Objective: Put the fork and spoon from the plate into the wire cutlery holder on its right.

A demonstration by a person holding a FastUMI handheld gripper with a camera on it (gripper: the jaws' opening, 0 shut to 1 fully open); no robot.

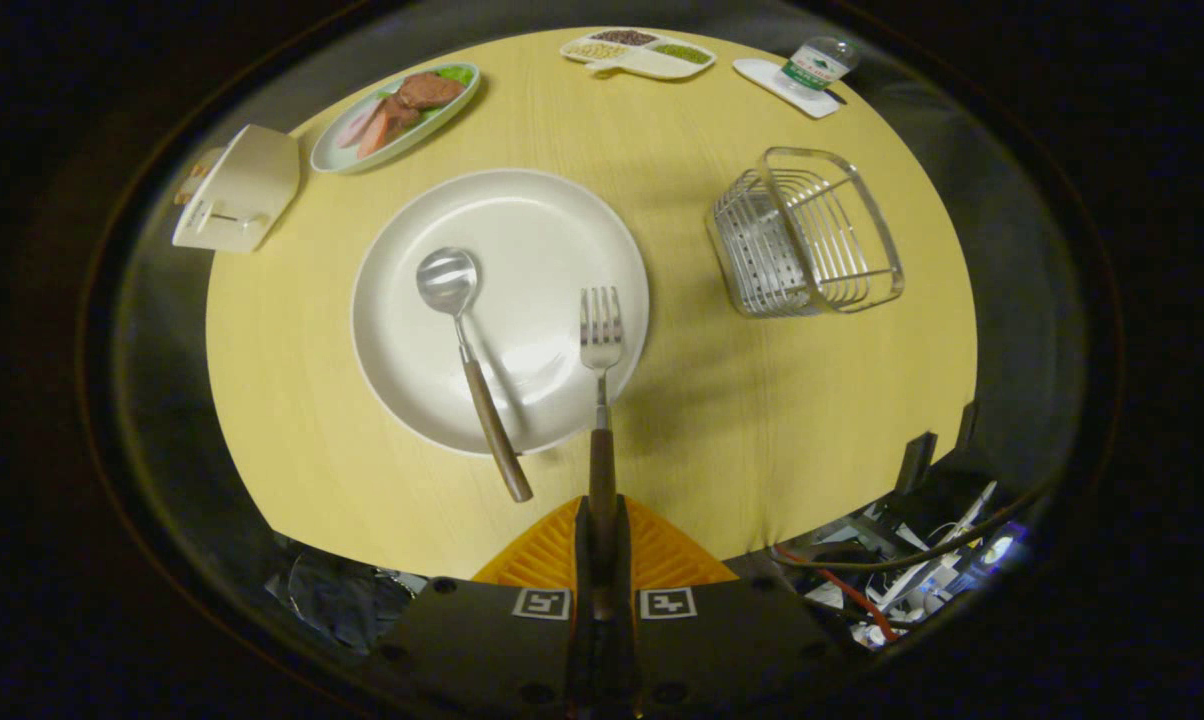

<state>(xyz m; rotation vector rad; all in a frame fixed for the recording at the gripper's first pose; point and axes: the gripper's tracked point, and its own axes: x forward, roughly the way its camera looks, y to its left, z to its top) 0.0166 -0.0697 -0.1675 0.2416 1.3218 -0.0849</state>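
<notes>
Gripper view: gripper (602, 525) fingers pinch the fork (601, 400) handle; its tines sit over the plate (532, 215), beside the spoon (467, 360). Right of the plate stands the wire cutlery holder (807, 235).

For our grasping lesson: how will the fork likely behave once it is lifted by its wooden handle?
The fork looks like rigid metal, so it should stay stiff rather than droop. The gripper is shut on the far end of the handle, so the tines may sag or swing. The narrow, smooth handle could twist between the fingers. Its tines rest over the plate rim and may scrape on lifting.
</notes>
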